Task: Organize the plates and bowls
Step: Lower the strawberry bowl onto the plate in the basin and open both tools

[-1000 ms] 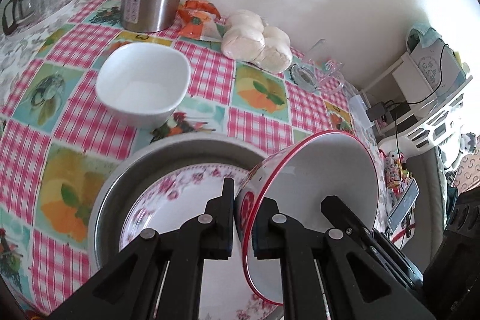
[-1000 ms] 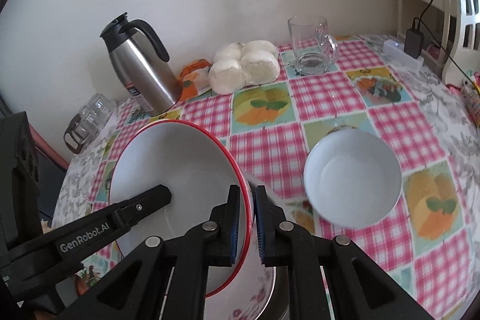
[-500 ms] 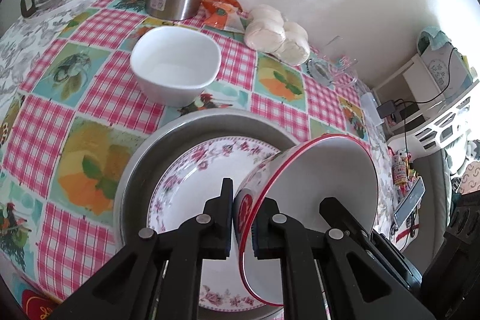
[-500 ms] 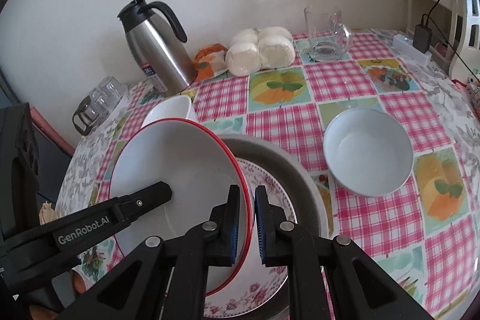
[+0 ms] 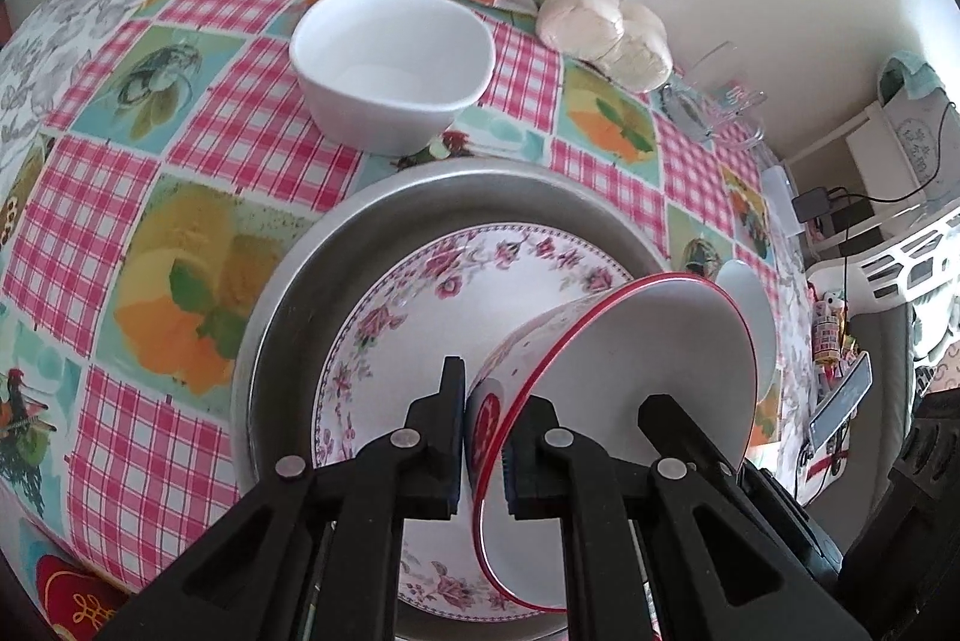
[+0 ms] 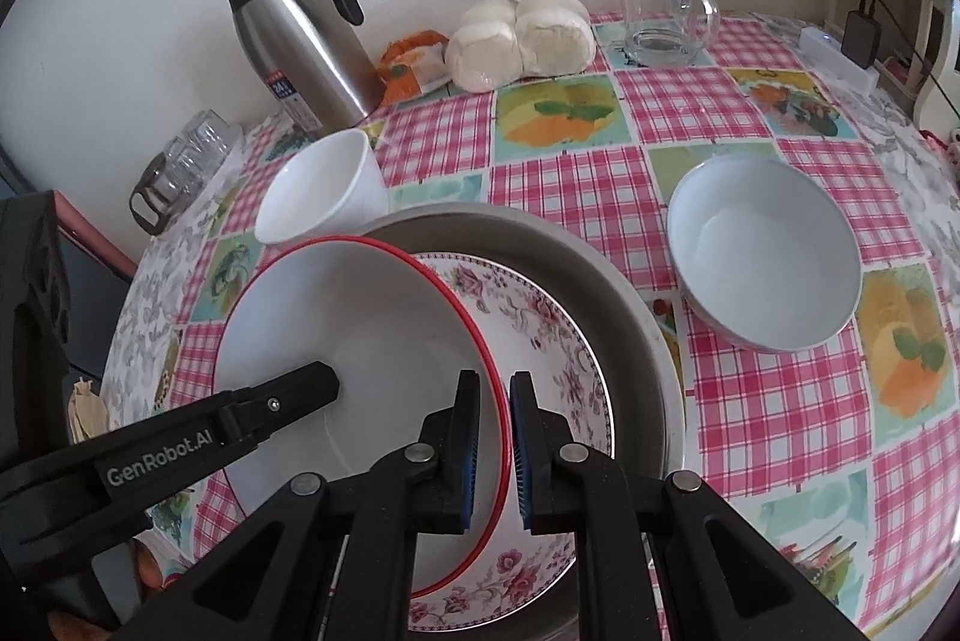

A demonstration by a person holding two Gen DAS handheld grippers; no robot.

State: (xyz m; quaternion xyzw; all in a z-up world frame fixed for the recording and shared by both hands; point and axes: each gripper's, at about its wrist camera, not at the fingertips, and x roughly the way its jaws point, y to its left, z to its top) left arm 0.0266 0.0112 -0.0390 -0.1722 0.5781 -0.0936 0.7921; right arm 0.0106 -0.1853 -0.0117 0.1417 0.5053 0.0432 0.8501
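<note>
**Red-rimmed bowl held by both grippers over the flowered plate**

The red-rimmed bowl [image 6: 360, 359] is tilted above the flowered plate [image 6: 540, 329], which lies inside a round metal pan [image 6: 624, 293] on the checked tablecloth [image 6: 750, 401]. The right gripper [image 6: 493, 437] is clamped on the bowl's rim on the side nearest that camera, one finger inside the bowl and one outside. The left gripper [image 5: 483, 437] is clamped on the opposite rim the same way; in the right wrist view one of its fingers [image 6: 282, 401] reaches into the bowl. Whether the bowl's base touches the plate cannot be told.

A squarish white bowl [image 5: 390, 59] stands just beyond the pan, near a steel jug [image 6: 300, 41]. A round white bowl [image 6: 762, 257] sits just beside the pan on the other side. Bread rolls [image 6: 522, 35] and a glass mug [image 6: 660, 11] stand near the wall.
</note>
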